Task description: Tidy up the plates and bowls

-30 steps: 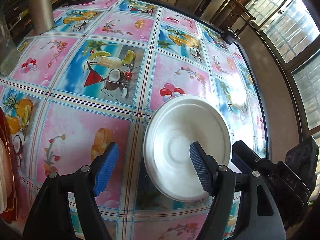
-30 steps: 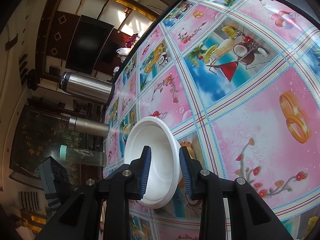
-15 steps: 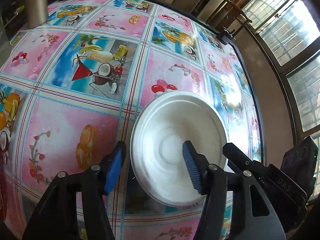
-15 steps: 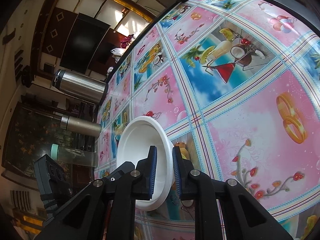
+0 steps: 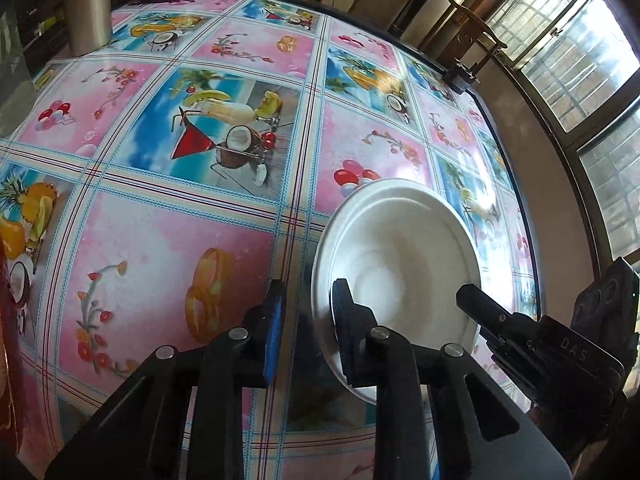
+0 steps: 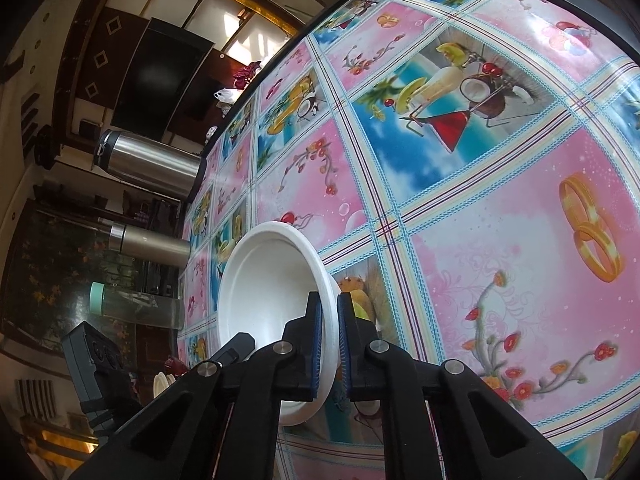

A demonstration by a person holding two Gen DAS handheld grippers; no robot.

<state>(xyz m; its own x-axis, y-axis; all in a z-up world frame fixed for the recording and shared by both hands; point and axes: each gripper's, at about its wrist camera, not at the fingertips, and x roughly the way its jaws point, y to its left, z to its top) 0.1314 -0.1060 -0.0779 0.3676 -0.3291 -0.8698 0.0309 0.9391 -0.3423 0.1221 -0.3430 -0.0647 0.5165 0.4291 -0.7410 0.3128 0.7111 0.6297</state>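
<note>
Right gripper is clamped on the near rim of the white bowl, which sits tilted at lower centre of the right wrist view, over the table. Left gripper straddles the opposite rim, fingers part-open, not gripping. Judgement: close left squarely on the rim before lifting; foam may flex. Both grippers are angled down toward the table.

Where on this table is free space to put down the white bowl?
The tablecloth is bare from the white bowl to the steel flasks at the far edge. It looks crowded only at the left edge, by the red dishes.
</note>
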